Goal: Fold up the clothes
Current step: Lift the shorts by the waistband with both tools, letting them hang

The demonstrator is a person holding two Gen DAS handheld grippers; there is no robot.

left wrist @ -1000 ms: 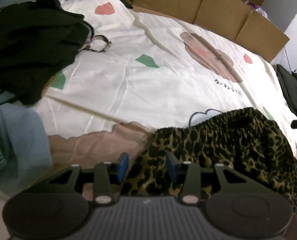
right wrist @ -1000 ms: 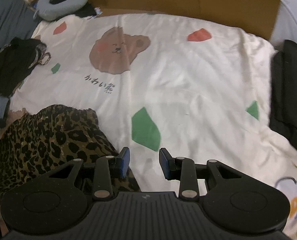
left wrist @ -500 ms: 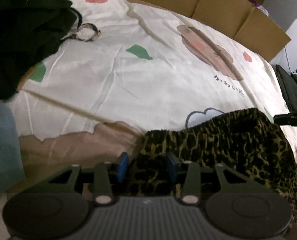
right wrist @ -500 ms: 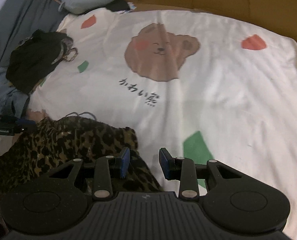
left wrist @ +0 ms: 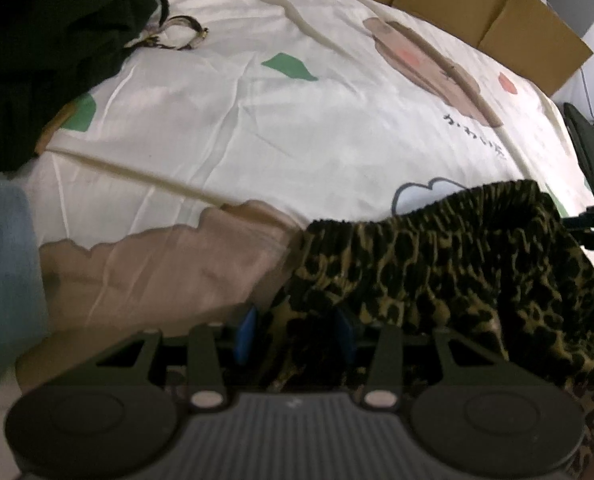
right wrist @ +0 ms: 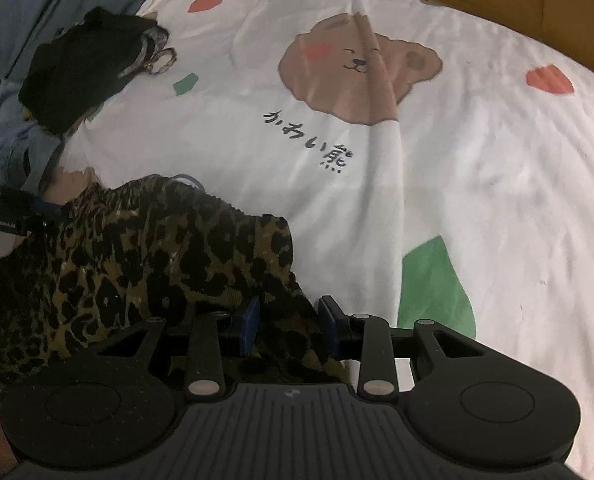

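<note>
— Your left hand-held gripper (left wrist: pixel 295 330) is sitting with its blue-padded fingers (left wrist: pixel 244 330) spread, and a fold of the leopard-print garment (left wrist: pixel 437 264) is lying in the gap between them. I cannot tell whether the pads are touching the cloth. What is your right one showing?

— Your right hand-held gripper (right wrist: pixel 291 326) is also standing spread, with the garment's near corner running between its fingers (right wrist: pixel 250 325). From this side you are seeing the garment bunched in soft rumples on the bed near you, its gathered elastic edge facing away across the bedspread (right wrist: pixel 477 168).

— That elastic edge is looking ribbed and puckered in the left view, stretched fairly straight between the two grippers. You are also getting a pale blue cloth (left wrist: pixel 5 280) at the left edge there, which the right view is showing only as a sliver.

— The right view is giving you the whole brown bear print (right wrist: pixel 357 68) with black lettering under it; the left is catching it only at a slant. Both are showing the black clothing pile (right wrist: pixel 85 72), and cardboard panels (left wrist: pixel 457 4) are standing along the far edge of the bed.
</note>
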